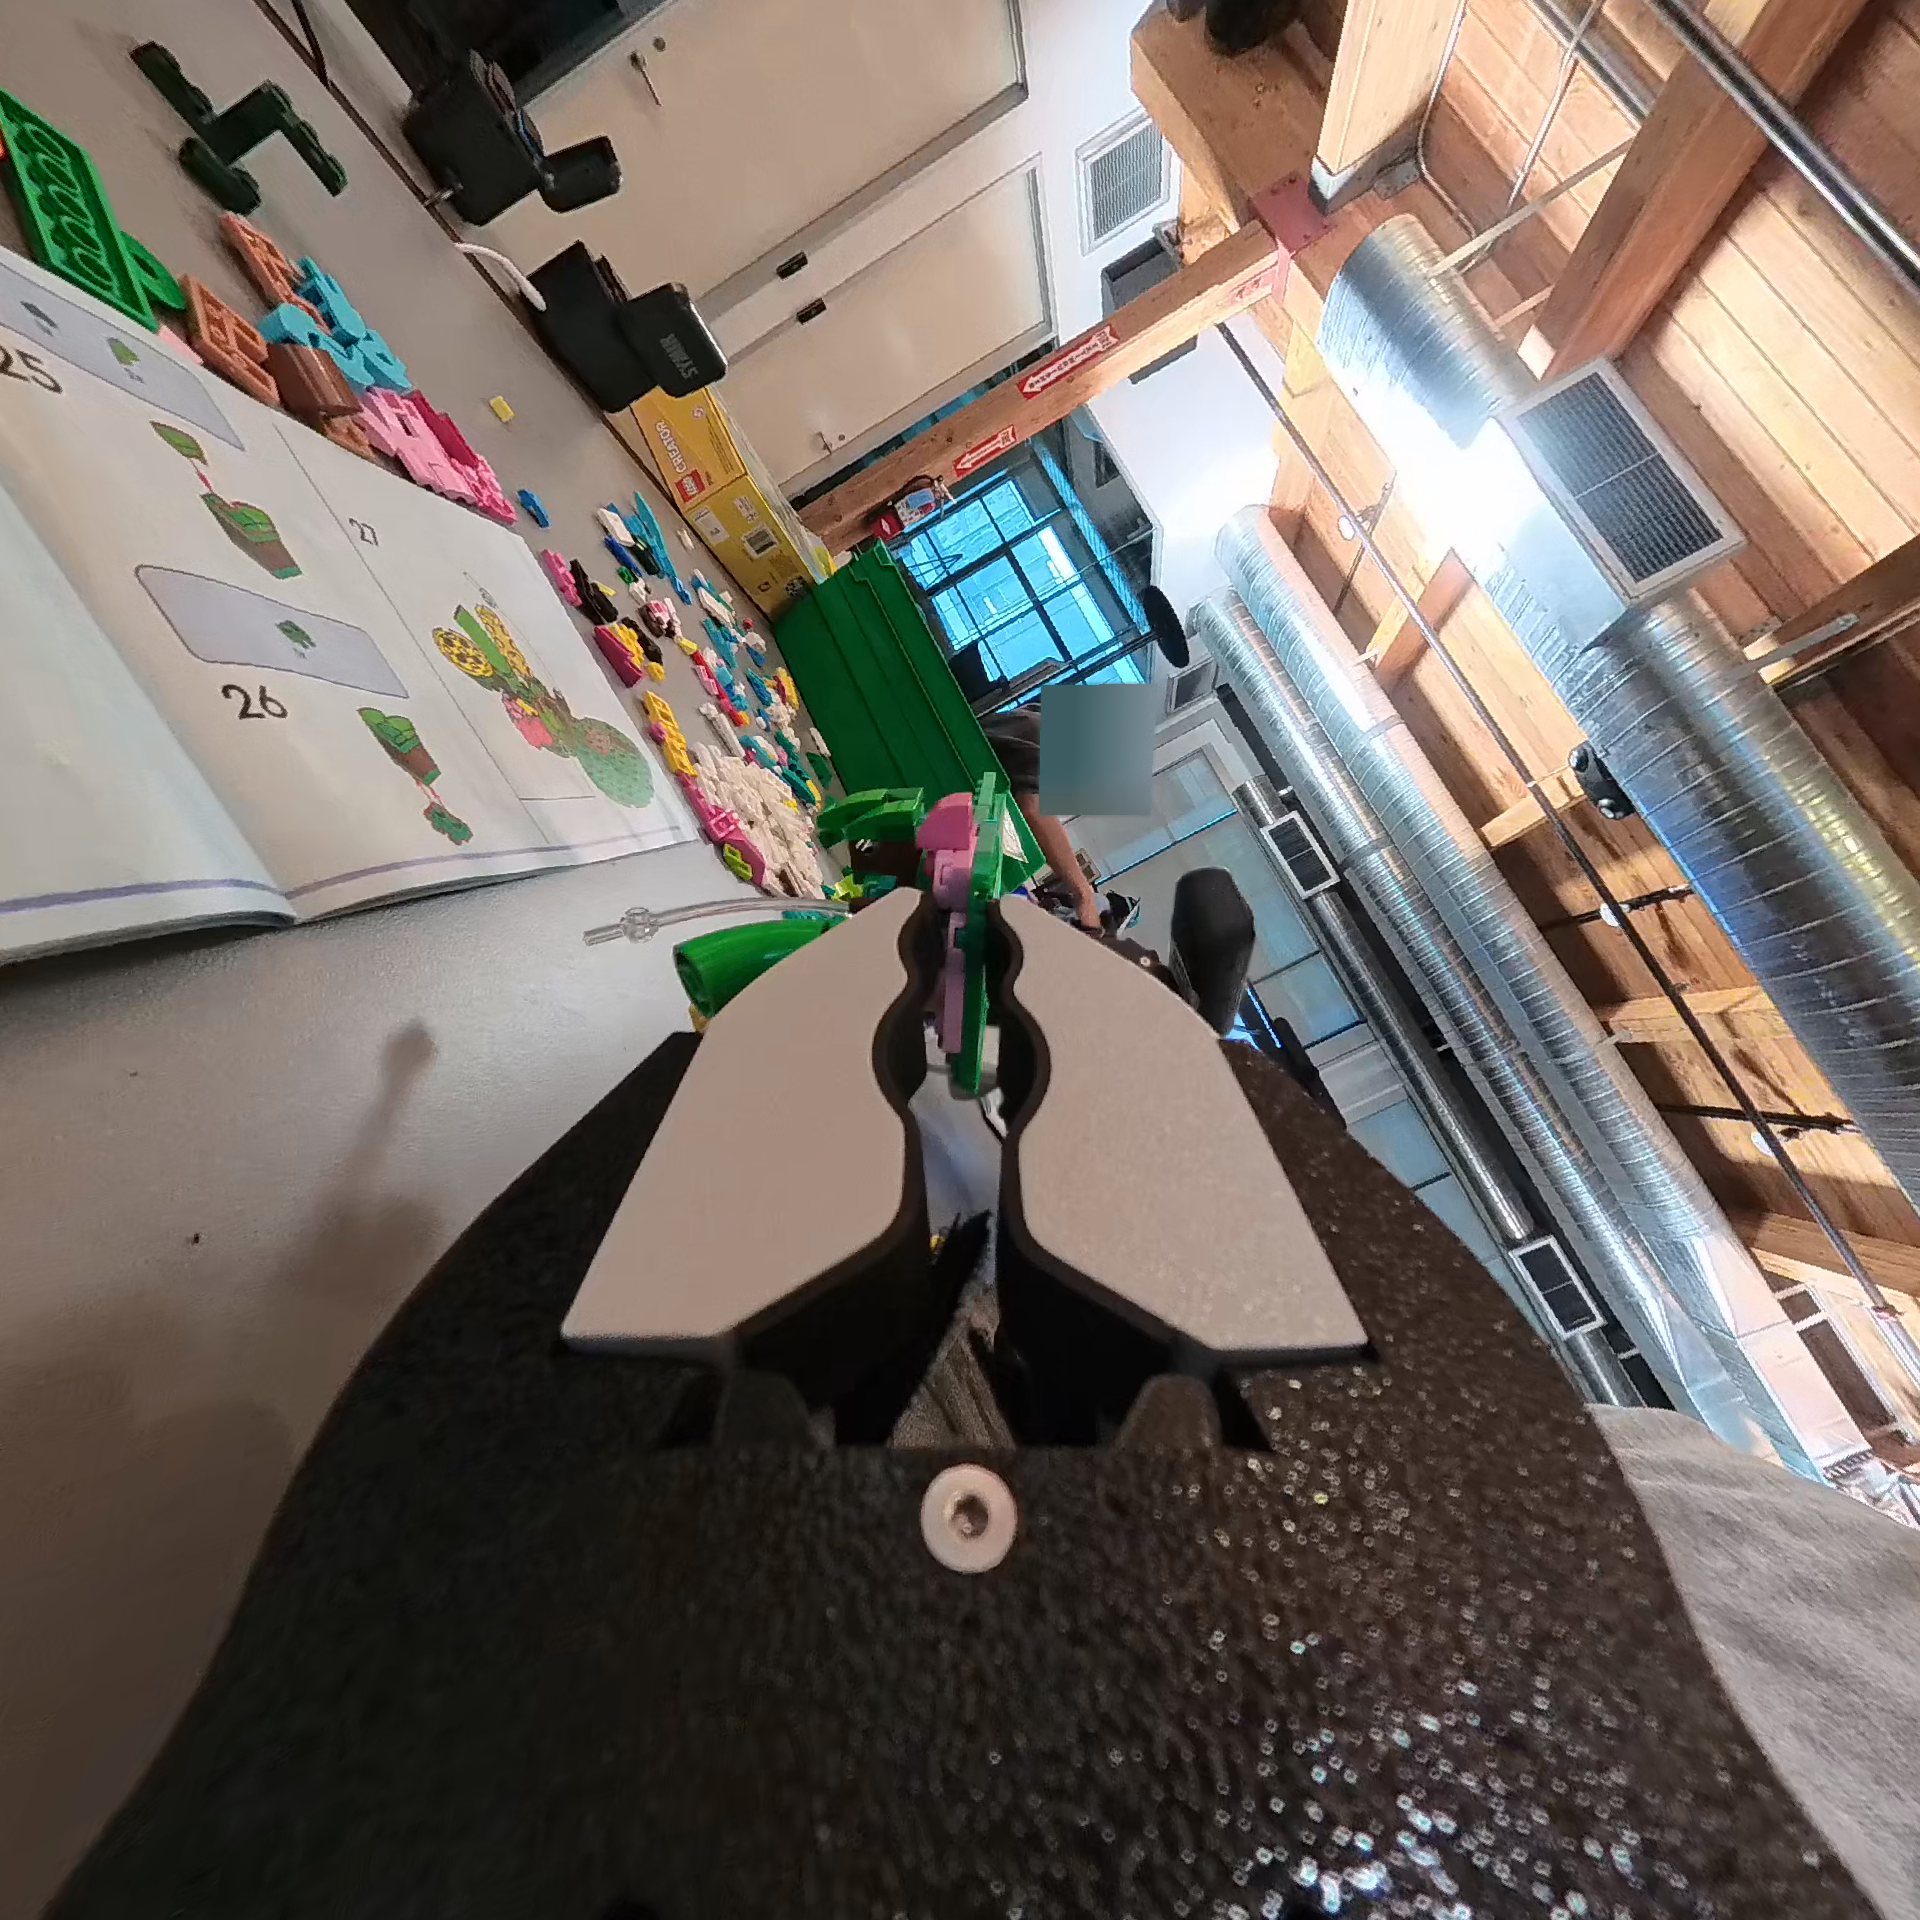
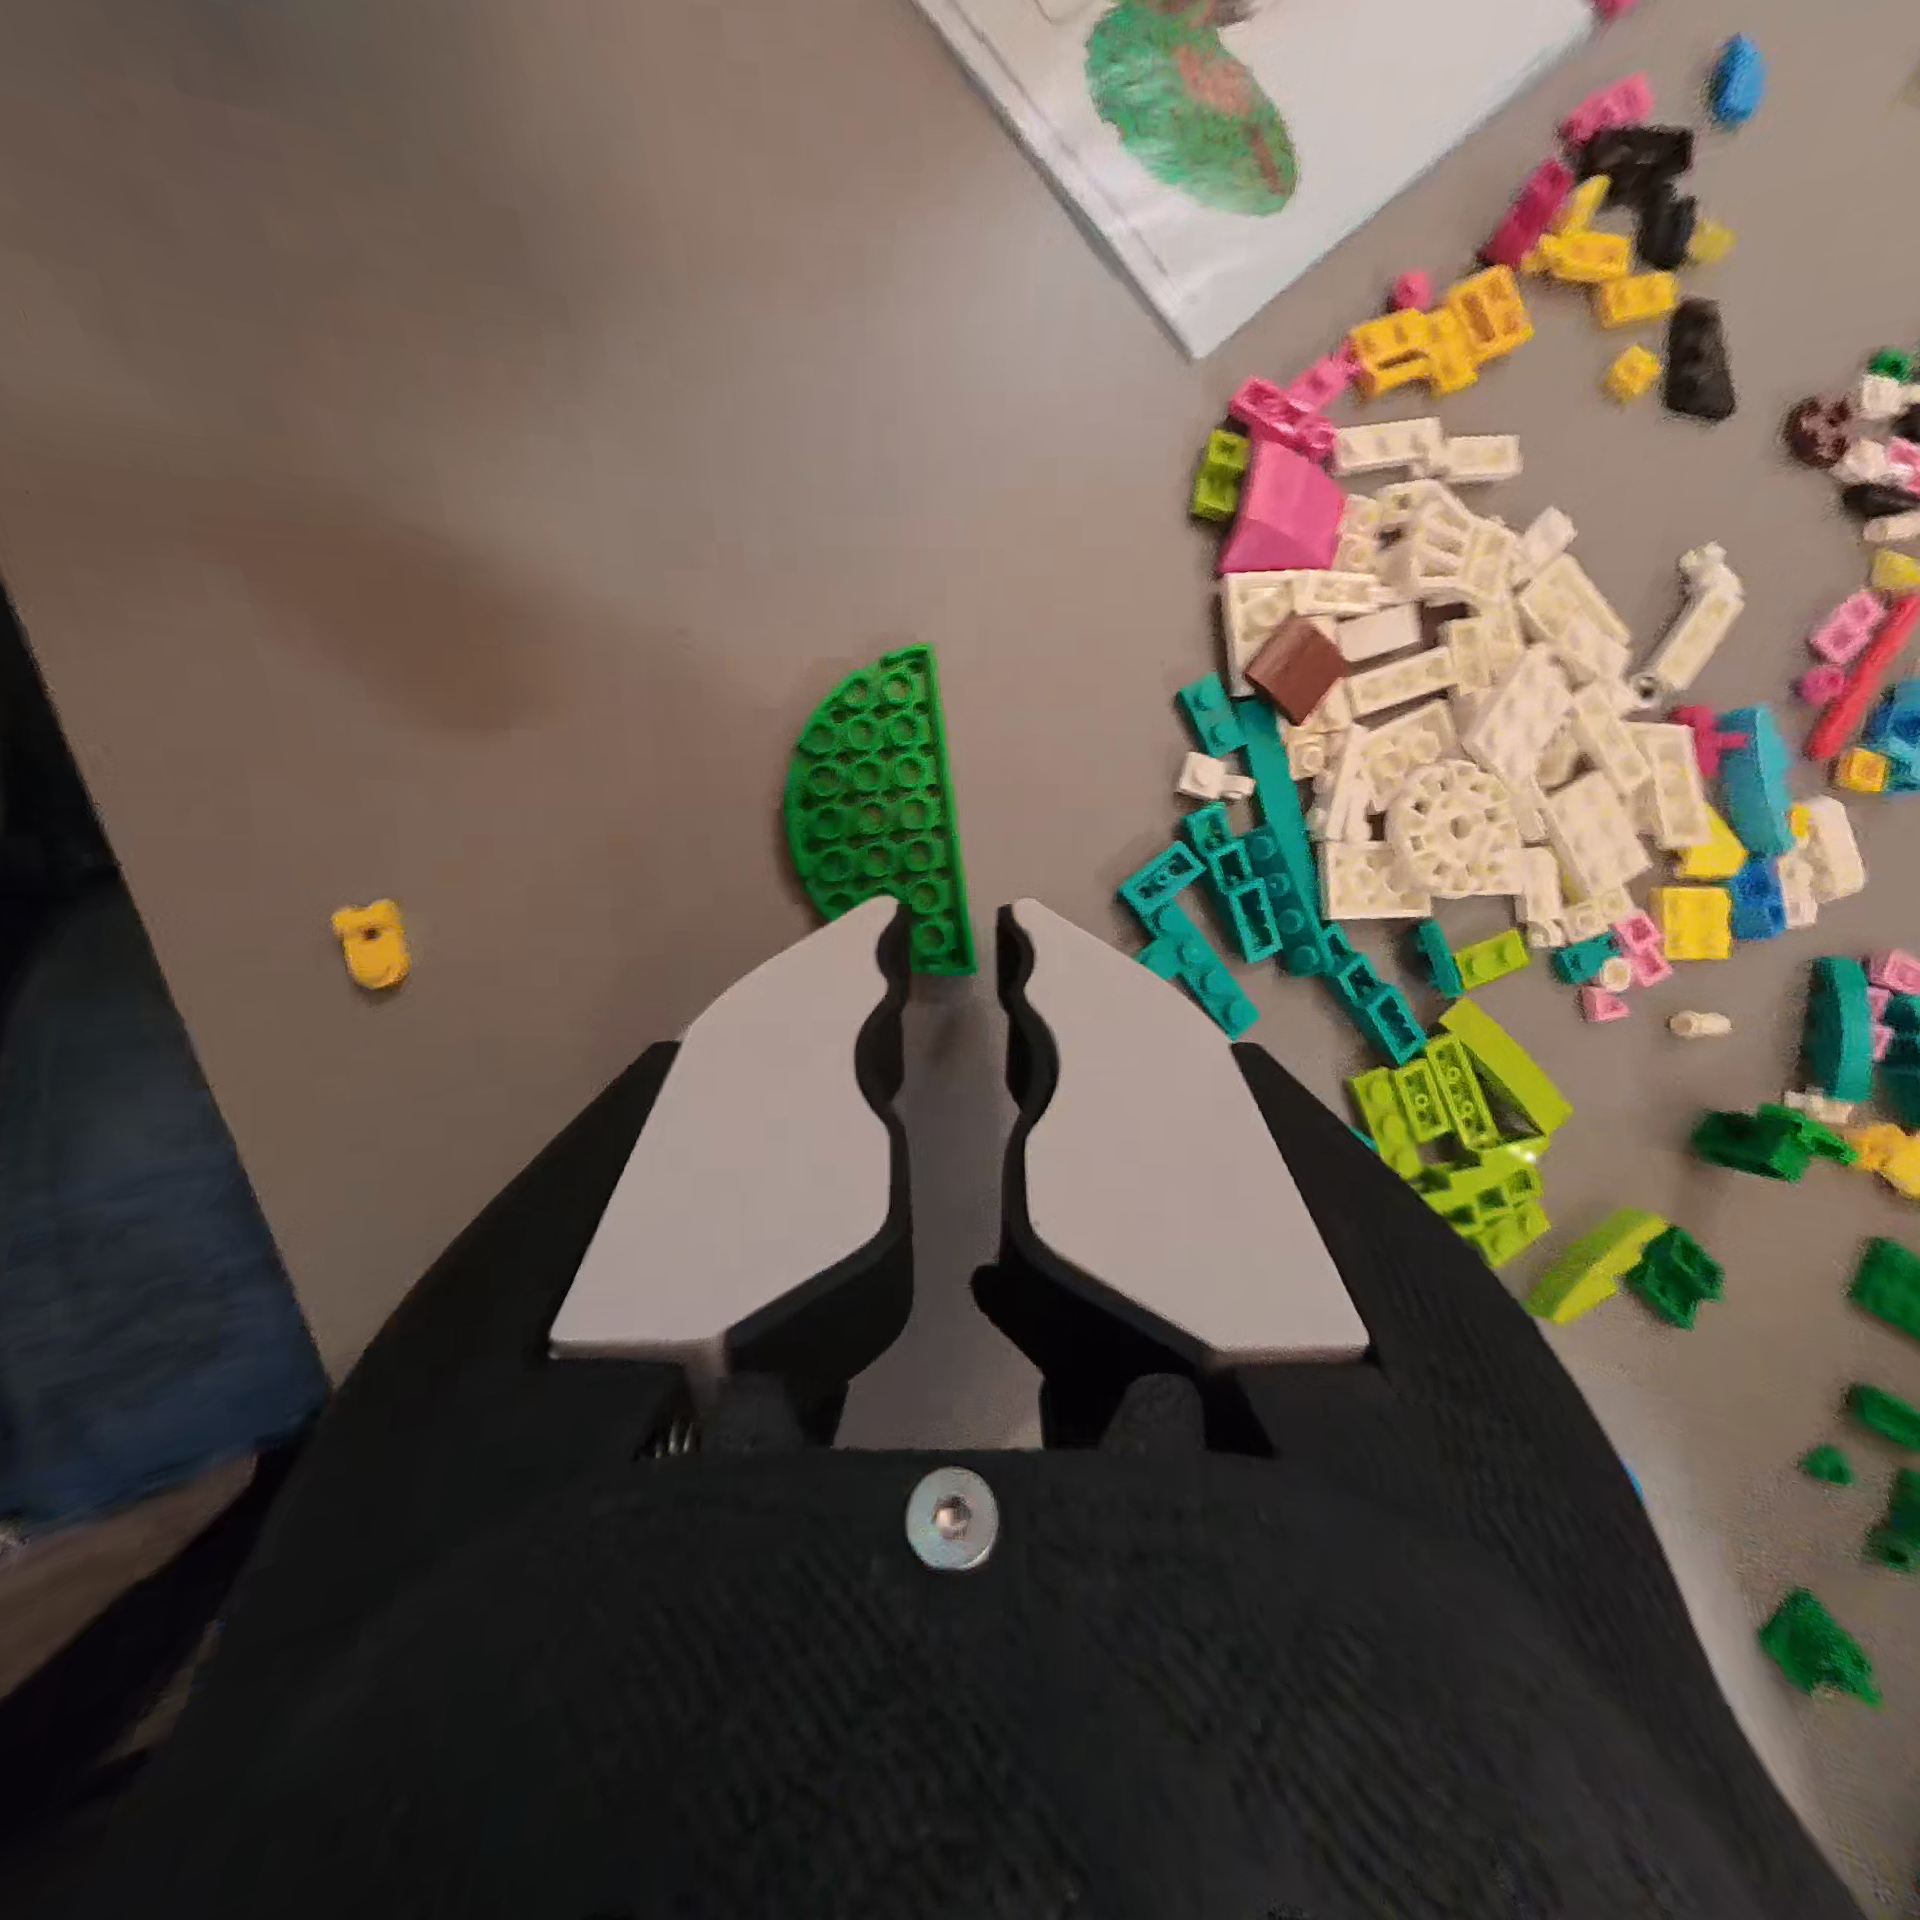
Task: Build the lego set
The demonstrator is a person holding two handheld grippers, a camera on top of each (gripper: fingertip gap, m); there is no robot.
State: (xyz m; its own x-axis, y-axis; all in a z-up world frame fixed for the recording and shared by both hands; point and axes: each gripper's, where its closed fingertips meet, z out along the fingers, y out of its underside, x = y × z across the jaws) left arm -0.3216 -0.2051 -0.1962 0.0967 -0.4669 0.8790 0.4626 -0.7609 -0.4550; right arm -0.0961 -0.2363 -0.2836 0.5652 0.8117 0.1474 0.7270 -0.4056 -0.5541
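My left gripper (image 1: 961,914) is shut on a small brick assembly (image 1: 966,862): a green plate seen edge-on with pink and lilac bricks on its left face. It is held up off the grey table (image 1: 312,1143), and both pads press its sides. My right gripper (image 2: 948,920) is open and hovers over the table (image 2: 520,416). A green half-round plate (image 2: 878,800) lies flat there, underside up. Its near corner sits between my fingertips, close to the left finger (image 2: 831,966), and is not gripped.
An open instruction booklet (image 1: 260,623) lies on the table, its corner also in the right wrist view (image 2: 1299,125). Piles of white (image 2: 1475,727), teal (image 2: 1268,904) and lime (image 2: 1455,1122) bricks lie to the right. A yellow piece (image 2: 371,940) lies near the table's left edge. A green box (image 1: 883,665) stands beyond. The left gripper's tips are roughly 25 cm from the right gripper's.
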